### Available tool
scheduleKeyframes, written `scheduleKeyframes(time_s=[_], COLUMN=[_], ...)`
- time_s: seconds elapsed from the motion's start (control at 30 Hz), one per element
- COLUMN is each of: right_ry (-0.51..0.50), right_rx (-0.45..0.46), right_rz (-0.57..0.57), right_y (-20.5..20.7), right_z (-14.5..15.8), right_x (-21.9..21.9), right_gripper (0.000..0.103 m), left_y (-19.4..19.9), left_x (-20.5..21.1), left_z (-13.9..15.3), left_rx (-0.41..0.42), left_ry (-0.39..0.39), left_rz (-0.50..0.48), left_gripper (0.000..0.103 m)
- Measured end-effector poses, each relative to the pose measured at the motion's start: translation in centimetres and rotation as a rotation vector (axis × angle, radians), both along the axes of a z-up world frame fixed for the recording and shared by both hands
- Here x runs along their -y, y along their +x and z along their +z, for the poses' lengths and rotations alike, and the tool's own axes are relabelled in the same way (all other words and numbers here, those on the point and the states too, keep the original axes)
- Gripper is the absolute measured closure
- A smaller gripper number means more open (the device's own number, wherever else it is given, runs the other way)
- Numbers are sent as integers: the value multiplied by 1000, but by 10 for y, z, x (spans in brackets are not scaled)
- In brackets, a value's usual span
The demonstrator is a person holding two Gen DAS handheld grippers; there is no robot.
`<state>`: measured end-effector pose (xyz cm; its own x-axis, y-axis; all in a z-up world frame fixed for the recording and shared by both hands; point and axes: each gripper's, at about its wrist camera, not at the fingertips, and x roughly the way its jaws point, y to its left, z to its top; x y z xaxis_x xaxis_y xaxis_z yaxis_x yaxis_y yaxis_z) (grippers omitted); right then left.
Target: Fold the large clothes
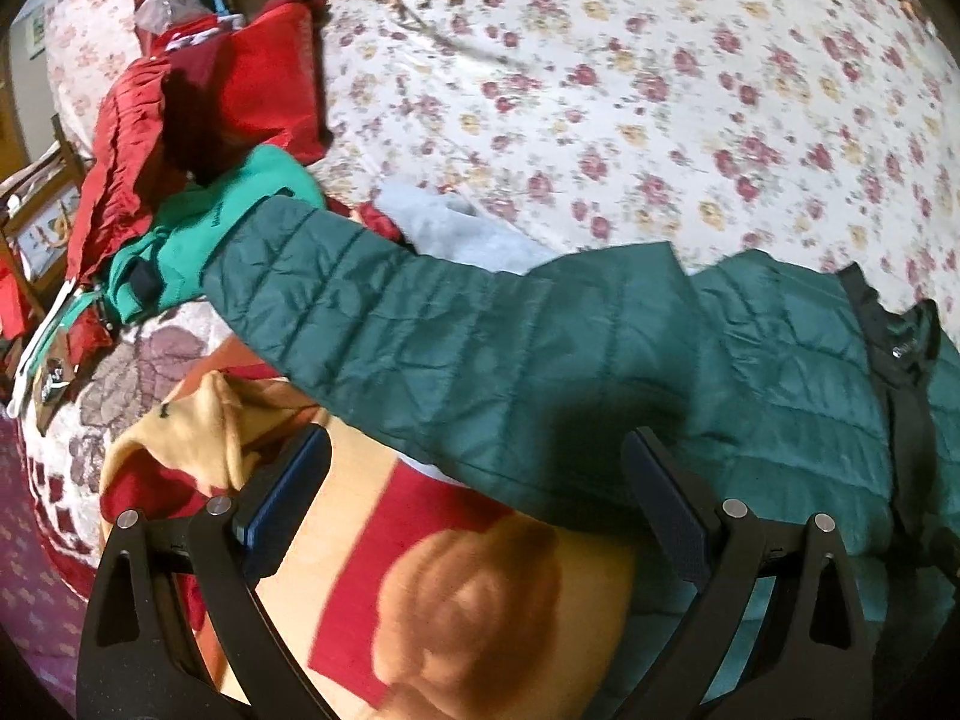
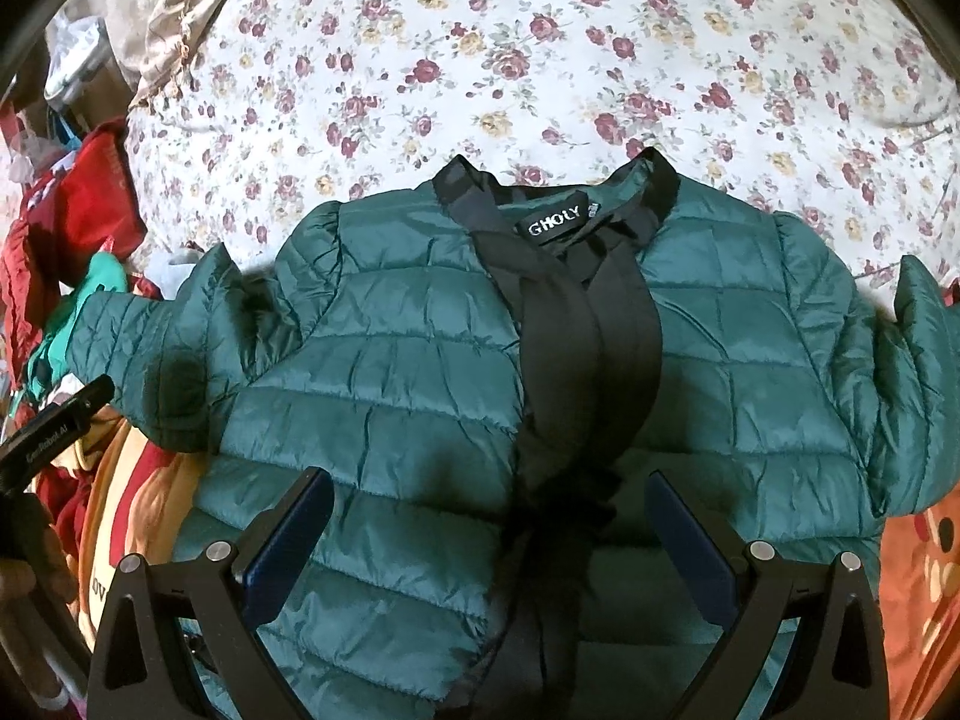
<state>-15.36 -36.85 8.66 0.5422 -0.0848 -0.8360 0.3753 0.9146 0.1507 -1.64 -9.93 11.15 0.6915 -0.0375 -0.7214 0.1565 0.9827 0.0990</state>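
Note:
A dark green quilted jacket [image 2: 390,360] lies front up on the bed, with black collar and black placket [image 2: 576,324] down the middle. Its left sleeve [image 1: 372,312] stretches out to the left; the right sleeve [image 2: 918,360] bends at the right edge. My left gripper [image 1: 480,498] is open and empty, just above the sleeve's lower edge near the shoulder. My right gripper [image 2: 489,534] is open and empty over the jacket's chest, jaws on either side of the placket. The left gripper's body [image 2: 54,426] shows at the left of the right wrist view.
The bed has a white floral sheet [image 1: 660,90]. A pile of red and light green clothes [image 1: 198,138] lies at the left. An orange, red and yellow blanket [image 1: 456,588] lies under the jacket's near side. A wooden chair [image 1: 36,210] stands far left.

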Motion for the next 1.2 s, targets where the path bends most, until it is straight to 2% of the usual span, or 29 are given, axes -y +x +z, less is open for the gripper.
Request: scheduleKeyframes(time_s=[0.27, 0.57, 0.77, 0.87, 0.9, 1.0, 1.03, 1.07, 1.13, 1.17, 1.2], right_ry=[9, 15, 19, 20, 20, 22, 25, 28, 33, 34, 34], right_rx=[-24, -51, -58, -67, -72, -85, -89, -95, -98, -100, -101], right_rz=[26, 61, 66, 72, 74, 74, 73, 73, 74, 75, 76], right_y=[12, 14, 17, 18, 20, 23, 24, 25, 26, 26, 26], right_z=[-9, -19, -22, -24, -26, -30, -32, -34, -36, -36, -37], right_x=[-8, -19, -21, -23, -23, -24, -24, -24, -24, -24, -24], right_gripper=[0, 0, 0, 0, 0, 0, 0, 0, 0, 0, 0], left_y=[27, 84, 134, 149, 154, 172, 176, 177, 177, 177, 177], left_x=[-31, -99, -142, -152, -155, -161, -163, -162, -162, -161, -161], left_z=[-3, 2, -14, -22, -25, -38, -43, -43, -41, -41, -40], left_rx=[0, 16, -11, 18, 17, -26, -39, -18, 9, -8, -16], left_ry=[14, -41, -114, -101, -106, -120, -127, -124, -147, -163, -168], left_rz=[69, 241, 353, 398, 405, 408, 405, 404, 385, 373, 366], left_gripper=[5, 5, 5, 5, 9, 34, 40, 42, 68, 75, 87])
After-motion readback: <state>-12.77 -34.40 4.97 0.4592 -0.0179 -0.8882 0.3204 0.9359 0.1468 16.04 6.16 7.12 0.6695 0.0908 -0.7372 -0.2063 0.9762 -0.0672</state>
